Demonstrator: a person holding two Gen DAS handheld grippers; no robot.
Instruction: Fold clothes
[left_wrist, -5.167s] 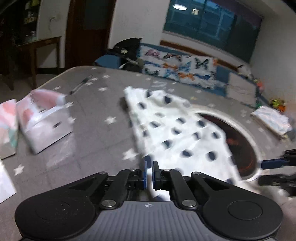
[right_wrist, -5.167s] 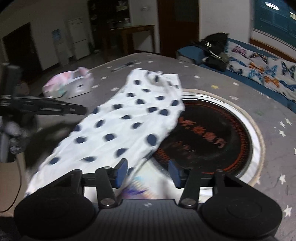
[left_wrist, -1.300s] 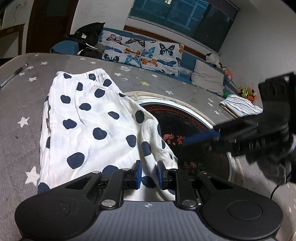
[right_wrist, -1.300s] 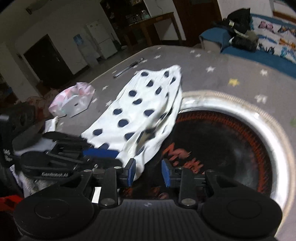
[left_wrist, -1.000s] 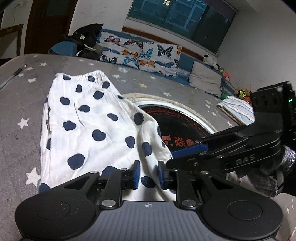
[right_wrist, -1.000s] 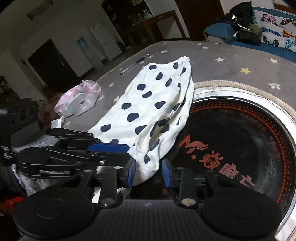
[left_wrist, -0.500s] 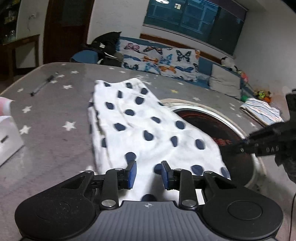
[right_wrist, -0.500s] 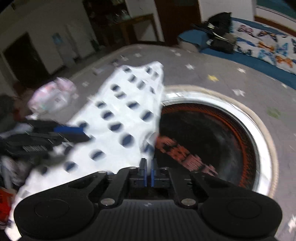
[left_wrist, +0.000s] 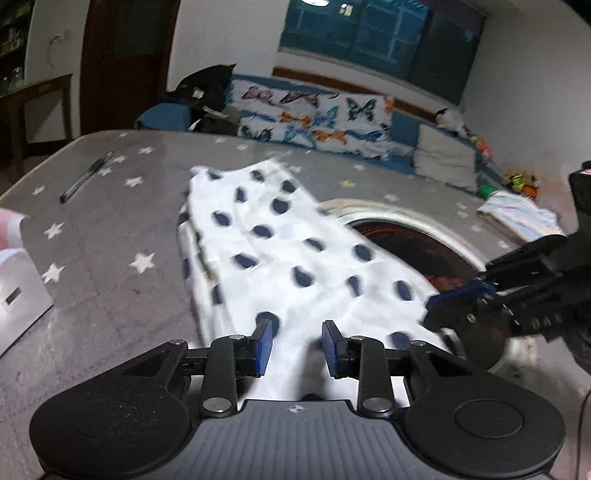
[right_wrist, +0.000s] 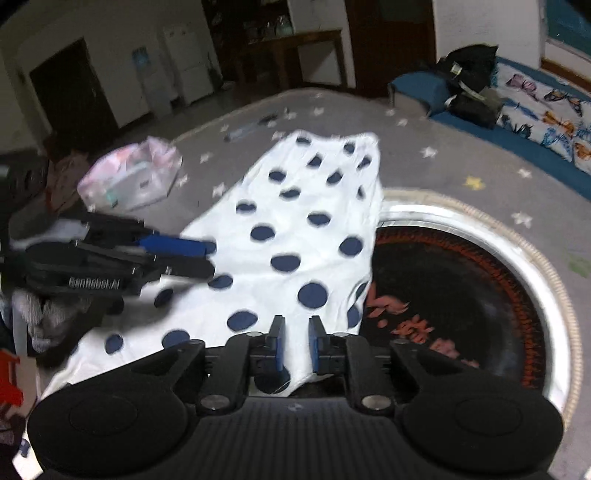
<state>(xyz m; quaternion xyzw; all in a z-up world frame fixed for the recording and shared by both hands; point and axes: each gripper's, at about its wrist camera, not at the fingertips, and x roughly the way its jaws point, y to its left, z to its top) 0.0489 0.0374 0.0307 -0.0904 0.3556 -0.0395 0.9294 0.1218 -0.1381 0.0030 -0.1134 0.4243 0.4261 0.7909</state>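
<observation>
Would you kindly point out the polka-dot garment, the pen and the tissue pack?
polka-dot garment (right_wrist: 295, 221): right wrist view, middle of the cloth.
pen (left_wrist: 86, 176): left wrist view, mid-barrel.
tissue pack (right_wrist: 129, 181): right wrist view, top face.

Home living room (butterfly-print sofa (left_wrist: 317, 118), fridge (right_wrist: 184, 62)).

So the white polka-dot garment (right_wrist: 295, 236) went from a bunched strip with one edge flopped over itself a second ago to spread wide and flat on the grey star cloth (left_wrist: 110, 295), its right edge now over the black round plate (right_wrist: 461, 295). The right gripper (right_wrist: 295, 343) had pinched shut half a second back and its jaws are opening now, cloth between them but not squeezed. The left gripper (left_wrist: 295, 345) sits wider apart than five seconds ago, over the near hem.
</observation>
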